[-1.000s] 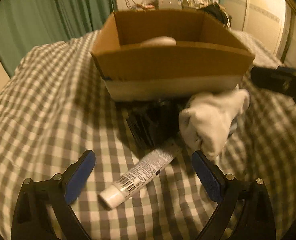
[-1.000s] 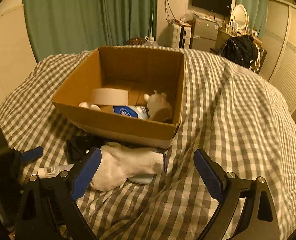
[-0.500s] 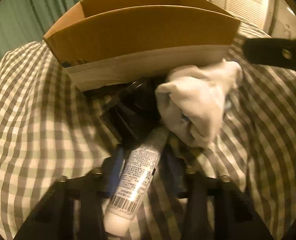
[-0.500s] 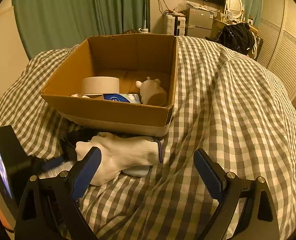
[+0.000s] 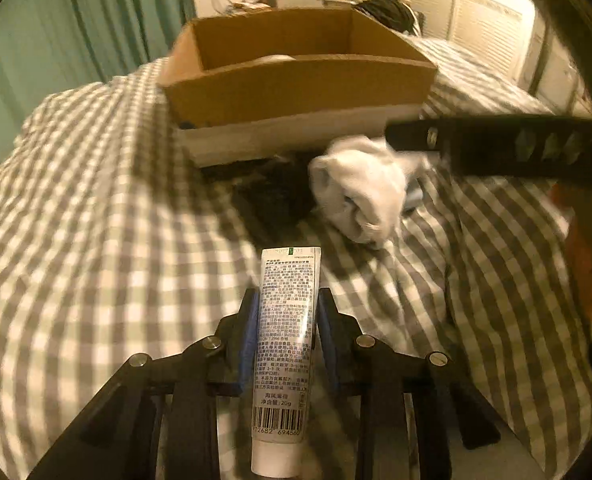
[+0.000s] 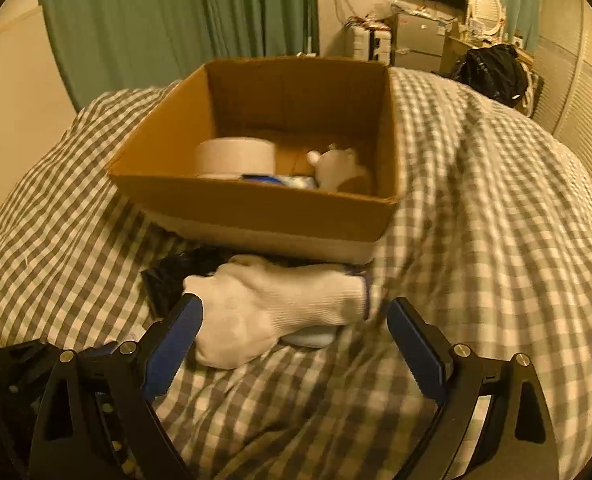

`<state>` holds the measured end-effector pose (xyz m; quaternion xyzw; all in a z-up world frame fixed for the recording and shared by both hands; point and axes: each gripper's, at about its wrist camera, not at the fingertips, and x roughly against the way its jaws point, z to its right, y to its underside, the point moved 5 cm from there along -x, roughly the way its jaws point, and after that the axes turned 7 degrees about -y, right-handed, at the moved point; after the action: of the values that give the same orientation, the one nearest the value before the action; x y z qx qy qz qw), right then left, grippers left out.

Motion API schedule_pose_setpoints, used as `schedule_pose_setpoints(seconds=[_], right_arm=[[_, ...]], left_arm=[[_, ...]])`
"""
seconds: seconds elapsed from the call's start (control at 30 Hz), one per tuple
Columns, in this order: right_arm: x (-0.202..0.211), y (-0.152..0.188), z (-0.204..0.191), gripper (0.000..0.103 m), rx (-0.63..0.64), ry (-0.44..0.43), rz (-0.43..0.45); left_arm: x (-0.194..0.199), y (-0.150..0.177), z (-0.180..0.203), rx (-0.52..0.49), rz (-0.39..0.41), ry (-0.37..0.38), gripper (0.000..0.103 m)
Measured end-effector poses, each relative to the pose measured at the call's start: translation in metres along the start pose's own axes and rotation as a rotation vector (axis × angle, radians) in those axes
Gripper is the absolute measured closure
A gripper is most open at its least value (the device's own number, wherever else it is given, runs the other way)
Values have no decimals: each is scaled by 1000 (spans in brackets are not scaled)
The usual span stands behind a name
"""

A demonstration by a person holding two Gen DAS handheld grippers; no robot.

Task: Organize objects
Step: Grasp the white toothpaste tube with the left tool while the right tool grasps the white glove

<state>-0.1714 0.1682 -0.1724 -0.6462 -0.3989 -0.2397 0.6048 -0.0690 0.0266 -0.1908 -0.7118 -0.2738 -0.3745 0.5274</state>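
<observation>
1. Green curtains (image 6: 176,20) hung behind a bed (image 6: 496,200) covered in a grey-and-white checked quilt.
2. An open cardboard box (image 6: 264,208) sat on the quilt. Inside lay a tape roll (image 6: 235,156), a blue-and-white pack (image 6: 280,180) and a small plush toy (image 6: 338,168).
3. The left gripper (image 5: 284,312) had its jaws closed on a white tube (image 5: 286,332), the blue pads pressing its two sides.
4. The tube pointed forward along the fingers, crimped end ahead, cap end nearest the camera, and appeared lifted clear of the quilt.
5. The right gripper (image 6: 296,344) held its jaws wide apart and gripped nothing.
6. A white glove (image 6: 272,308) lay on the quilt just in front of the box, between those open jaws; the left blue pad (image 6: 176,340) sat right against the glove's fingers, though contact could not be confirmed.
7. A dark object (image 6: 176,276) lay under the glove's left side, against the box base; blur hid what it was.
8. A pale item (image 6: 312,336) peeked from under the glove.
9. In the left wrist view, the right gripper's black finger (image 5: 476,140) crossed above the glove (image 5: 360,196).
</observation>
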Motion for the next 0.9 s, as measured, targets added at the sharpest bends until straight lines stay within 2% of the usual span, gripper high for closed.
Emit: schedule_pose_setpoints(seconds=[0.17,0.33,0.4,0.5,0.57,0.67,0.7,0.77,0.83,0.9], right_arm=[[-22,3,-17,9,31,-2,-63],[-46,6,-26,9,33,-19,-125],[-55,8,-30,9,45,-1,-148],[-63,10,-35,21,88,44,-160],[-61,11,-35,28,89,34,-154],[-52,12,-36,51,98,28,-125],[-47,14,-37,61,104,14,-117],[-42,17,-39,66,115,17,-114],[-35,21,-42,76,133,16,-109],[-29,24,-42,77,143,26,-98]], left_arm=[[8,-6,-26,70,16,-21,75],[12,-9,-29,99,25,-21,75],[6,-14,-46,100,25,-28,75],[8,-17,-52,109,19,-24,75],[7,-17,-56,115,19,-25,75],[6,-19,-56,125,21,-26,75],[7,-20,-56,129,22,-24,75],[8,-21,-55,134,26,-24,75],[10,-21,-56,138,32,-30,75],[15,-21,-57,143,40,-26,75]])
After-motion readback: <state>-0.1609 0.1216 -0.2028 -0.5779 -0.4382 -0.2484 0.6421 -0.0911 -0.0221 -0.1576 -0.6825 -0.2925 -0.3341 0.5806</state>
